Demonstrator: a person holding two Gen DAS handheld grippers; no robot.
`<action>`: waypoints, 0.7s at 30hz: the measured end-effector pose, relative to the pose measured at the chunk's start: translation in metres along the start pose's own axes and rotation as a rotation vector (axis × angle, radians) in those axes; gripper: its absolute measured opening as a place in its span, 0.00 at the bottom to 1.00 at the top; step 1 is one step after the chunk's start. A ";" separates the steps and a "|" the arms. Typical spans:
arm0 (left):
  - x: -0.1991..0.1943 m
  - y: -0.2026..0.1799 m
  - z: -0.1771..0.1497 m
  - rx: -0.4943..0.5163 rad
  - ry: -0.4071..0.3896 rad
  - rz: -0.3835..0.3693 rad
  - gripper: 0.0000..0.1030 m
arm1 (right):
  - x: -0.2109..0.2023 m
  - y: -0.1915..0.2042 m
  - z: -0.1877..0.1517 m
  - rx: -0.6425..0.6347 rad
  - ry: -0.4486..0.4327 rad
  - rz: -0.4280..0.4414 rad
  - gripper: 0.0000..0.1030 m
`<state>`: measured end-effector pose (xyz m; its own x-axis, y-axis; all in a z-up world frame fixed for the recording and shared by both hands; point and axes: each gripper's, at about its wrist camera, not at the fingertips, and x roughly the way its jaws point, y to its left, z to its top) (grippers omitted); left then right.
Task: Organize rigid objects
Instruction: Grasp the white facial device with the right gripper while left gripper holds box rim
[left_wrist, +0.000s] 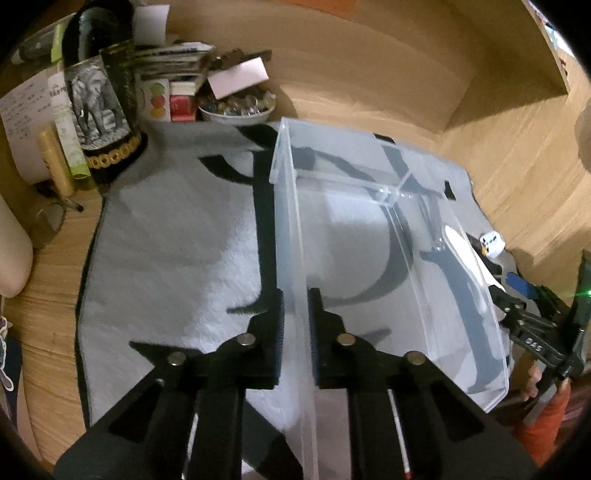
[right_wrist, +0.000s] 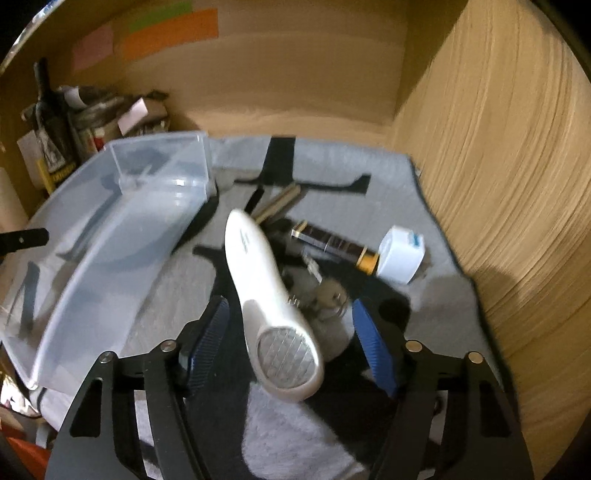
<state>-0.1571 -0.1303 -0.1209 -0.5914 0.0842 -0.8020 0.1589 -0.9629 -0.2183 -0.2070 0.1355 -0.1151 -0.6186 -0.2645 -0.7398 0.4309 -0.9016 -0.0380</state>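
Note:
A clear plastic bin (left_wrist: 388, 280) lies on a grey towel (left_wrist: 166, 240) with black markings. My left gripper (left_wrist: 296, 299) is shut on the bin's left wall, one pad outside and one inside. The bin (right_wrist: 110, 240) looks empty, with a small divider at its far end. In the right wrist view a white handheld shaver (right_wrist: 273, 295) lies on the towel (right_wrist: 369, 177), its round mesh head toward me. My right gripper (right_wrist: 289, 302) straddles it, open, with neither blue pad touching it. Beyond it lie a dark tube with a gold cap (right_wrist: 336, 245) and a white cube adapter (right_wrist: 400, 254).
Metal bars (right_wrist: 280, 203) and a small plug (right_wrist: 328, 295) lie close to the shaver. At the back left stand an elephant-print box (left_wrist: 96, 99), a bowl of marbles (left_wrist: 236, 107) and stacked cards. A wooden wall (right_wrist: 498, 184) borders the towel on the right.

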 end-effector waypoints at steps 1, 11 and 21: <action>0.001 -0.001 0.000 0.004 0.005 0.003 0.10 | 0.004 0.000 -0.002 0.003 0.017 0.003 0.60; -0.001 -0.005 -0.004 0.009 -0.004 0.036 0.09 | 0.013 0.001 -0.016 0.043 0.036 0.043 0.40; -0.008 -0.012 -0.005 0.023 -0.043 0.051 0.09 | -0.024 0.016 0.002 -0.019 -0.137 0.029 0.36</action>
<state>-0.1509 -0.1178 -0.1146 -0.6164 0.0239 -0.7871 0.1722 -0.9712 -0.1644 -0.1867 0.1267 -0.0968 -0.6889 -0.3357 -0.6425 0.4614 -0.8866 -0.0315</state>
